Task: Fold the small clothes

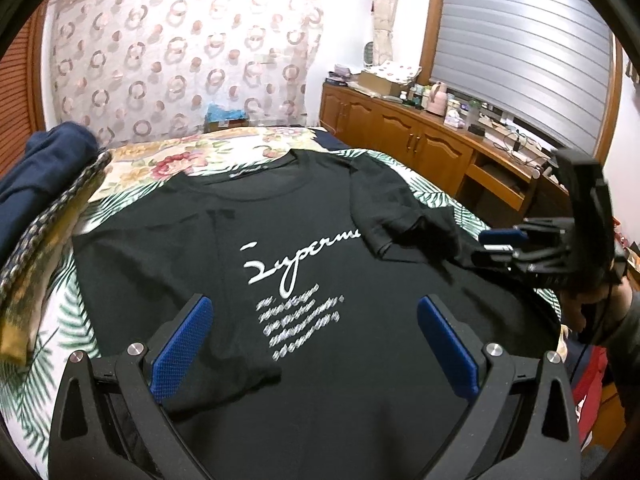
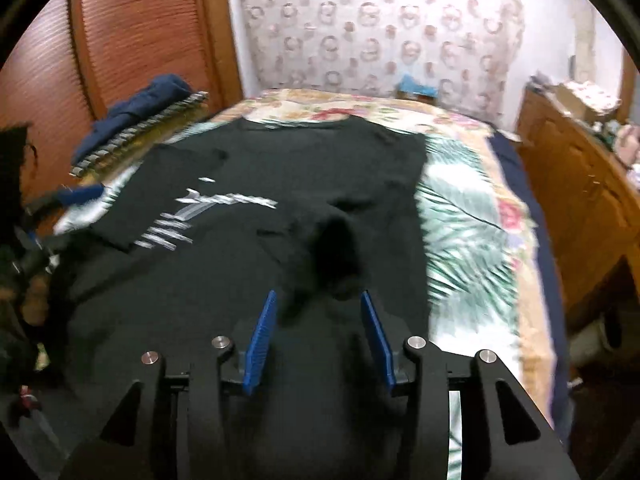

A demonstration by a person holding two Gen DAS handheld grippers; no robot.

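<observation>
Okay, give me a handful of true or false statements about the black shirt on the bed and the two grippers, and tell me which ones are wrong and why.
1. The black T-shirt lies print side up on the bed. True.
2. The left gripper is clamped shut on the shirt's hem. False: its jaws stand wide apart over the shirt and grip nothing.
3. One sleeve is folded in over the shirt's front, covering the end of the white lettering. True.
4. The shirt's lettering is red. False: it is white.
5. A pile of dark blue cloth sits on the bed beside the shirt. True.
6. The right gripper is shut. False: its blue pads stand apart, with black fabric just ahead of them.
</observation>
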